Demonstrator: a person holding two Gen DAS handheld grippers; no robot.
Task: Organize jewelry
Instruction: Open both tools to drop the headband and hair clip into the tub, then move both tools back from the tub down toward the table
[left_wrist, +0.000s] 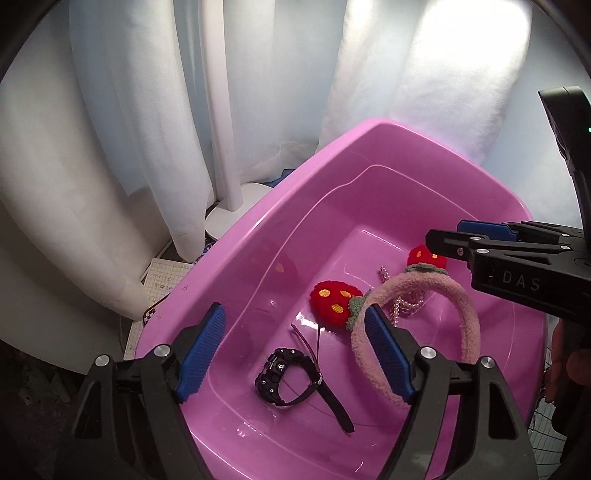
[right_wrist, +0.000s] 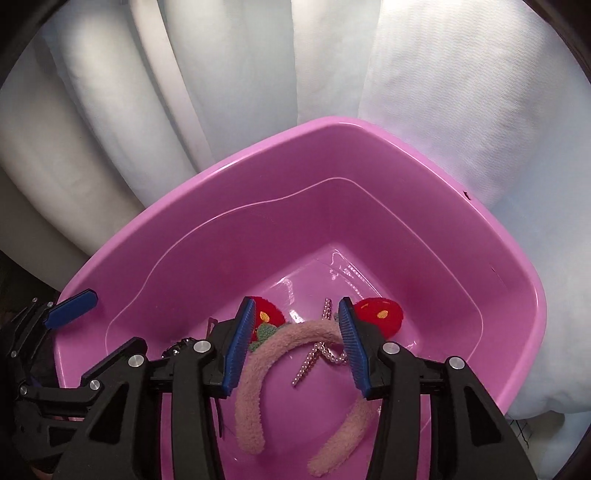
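A pink plastic tub (left_wrist: 258, 221) (right_wrist: 184, 192) holds the jewelry. On its floor lies a fuzzy pink headband (left_wrist: 424, 284) (right_wrist: 295, 334) with two red strawberry ears (left_wrist: 334, 302) (right_wrist: 380, 314). A pearl bead strand (left_wrist: 406, 304) (right_wrist: 310, 360) rests inside the headband's arc. A black watch (left_wrist: 273, 373) lies nearer the left side, with a thin dark clip (left_wrist: 306, 343) beside it. My left gripper (left_wrist: 293, 314) hangs open above the watch, touching nothing. My right gripper (right_wrist: 297, 302) (left_wrist: 445, 234) is open over the headband's top; its pads stand clear of the band.
White curtains (right_wrist: 443, 110) hang behind and around the tub. A white stand base (left_wrist: 232, 218) and a gridded sheet (left_wrist: 162, 284) lie on the floor to the tub's left. One left finger (right_wrist: 74, 306) shows over the tub's left rim. A hand (left_wrist: 565, 354) holds the right tool.
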